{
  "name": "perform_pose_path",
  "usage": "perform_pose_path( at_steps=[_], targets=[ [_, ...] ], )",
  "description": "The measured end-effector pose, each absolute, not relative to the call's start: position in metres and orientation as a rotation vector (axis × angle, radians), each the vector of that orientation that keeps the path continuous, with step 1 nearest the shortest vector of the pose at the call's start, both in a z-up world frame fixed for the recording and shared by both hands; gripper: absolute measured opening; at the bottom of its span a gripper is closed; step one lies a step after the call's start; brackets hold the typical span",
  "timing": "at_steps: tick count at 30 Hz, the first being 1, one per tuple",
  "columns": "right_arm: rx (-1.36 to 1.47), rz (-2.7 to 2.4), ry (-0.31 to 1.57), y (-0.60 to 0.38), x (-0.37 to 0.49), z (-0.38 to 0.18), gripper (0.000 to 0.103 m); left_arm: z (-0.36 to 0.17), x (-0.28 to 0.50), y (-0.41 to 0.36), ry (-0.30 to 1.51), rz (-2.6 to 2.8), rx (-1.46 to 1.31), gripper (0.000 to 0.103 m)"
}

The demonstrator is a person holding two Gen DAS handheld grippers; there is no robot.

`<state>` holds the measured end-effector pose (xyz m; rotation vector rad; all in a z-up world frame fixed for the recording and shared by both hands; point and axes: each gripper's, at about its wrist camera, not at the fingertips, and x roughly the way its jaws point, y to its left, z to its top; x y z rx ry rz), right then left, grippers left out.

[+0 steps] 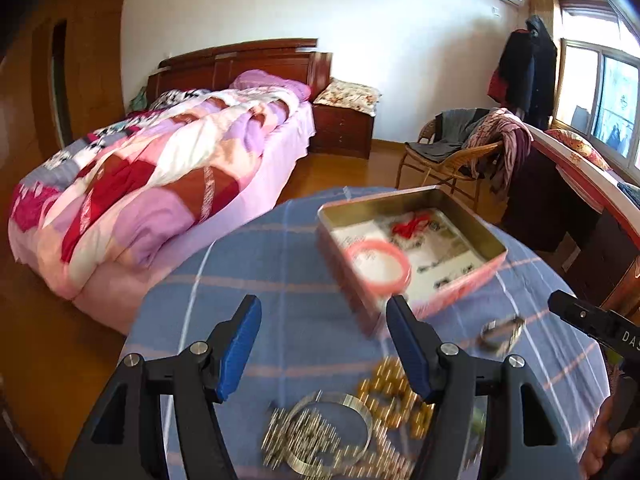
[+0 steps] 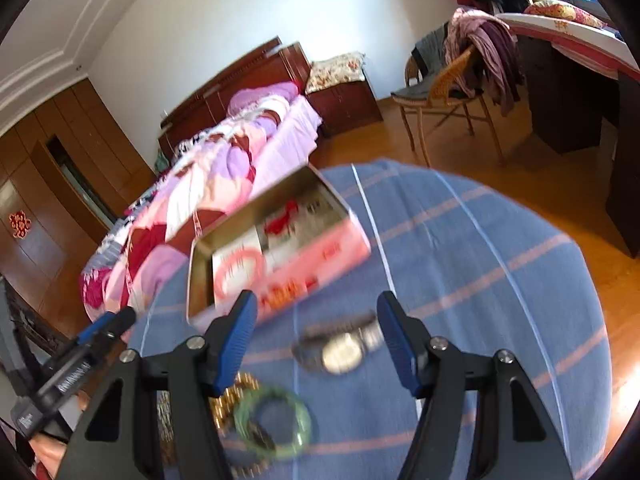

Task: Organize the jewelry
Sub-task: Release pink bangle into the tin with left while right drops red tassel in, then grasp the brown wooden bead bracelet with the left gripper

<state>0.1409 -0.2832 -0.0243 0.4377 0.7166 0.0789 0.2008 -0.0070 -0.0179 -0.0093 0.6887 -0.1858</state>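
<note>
An open pink tin (image 1: 452, 292) stands on the blue checked tablecloth (image 1: 260, 264), with a pink bangle (image 1: 380, 268) and a red trinket (image 1: 412, 226) inside. My left gripper (image 1: 323, 312) is open and holds nothing, hovering over a silver bangle (image 1: 332, 428), a silver chain (image 1: 296, 444) and gold beads (image 1: 394, 398). In the right wrist view the tin (image 2: 320, 264) lies ahead to the left. My right gripper (image 2: 317, 308) is open above a blurred wristwatch (image 2: 344, 350), apart from it. A green bangle (image 2: 272, 422) and the gold beads (image 2: 236, 394) lie nearer its left finger.
The watch (image 1: 502, 332) lies right of the left gripper, near the right gripper's black body (image 1: 584, 318). A bed (image 1: 160, 184) stands left of the round table, a wicker chair (image 1: 448, 160) with clothes behind it, and a dark desk (image 2: 568, 92) at the right.
</note>
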Motion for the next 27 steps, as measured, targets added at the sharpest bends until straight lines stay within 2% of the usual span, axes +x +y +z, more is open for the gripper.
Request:
perform_pose_path(
  at_steps=[10,15,19,23,27],
  targets=[
    [0.402,0.09,0.741,-0.273,0.098,-0.035,0.067,-0.053,0.138,0.036,0.749,-0.16,0.014,0.065],
    [0.364,0.123,0.757,-0.259,0.087,-0.038,0.067,-0.066,0.112,0.034,0.764,-0.269,0.098,0.065],
    [0.366,0.142,0.768,-0.252,0.085,-0.039,0.067,-0.078,0.113,0.027,0.796,-0.288,0.145,0.076],
    [0.357,0.149,0.768,-0.246,0.081,-0.037,0.067,-0.083,0.119,0.027,0.812,-0.296,0.155,0.076],
    [0.348,0.142,0.759,-0.246,0.078,-0.032,0.067,-0.068,0.112,0.024,0.725,-0.341,0.301,0.076]
  ],
)
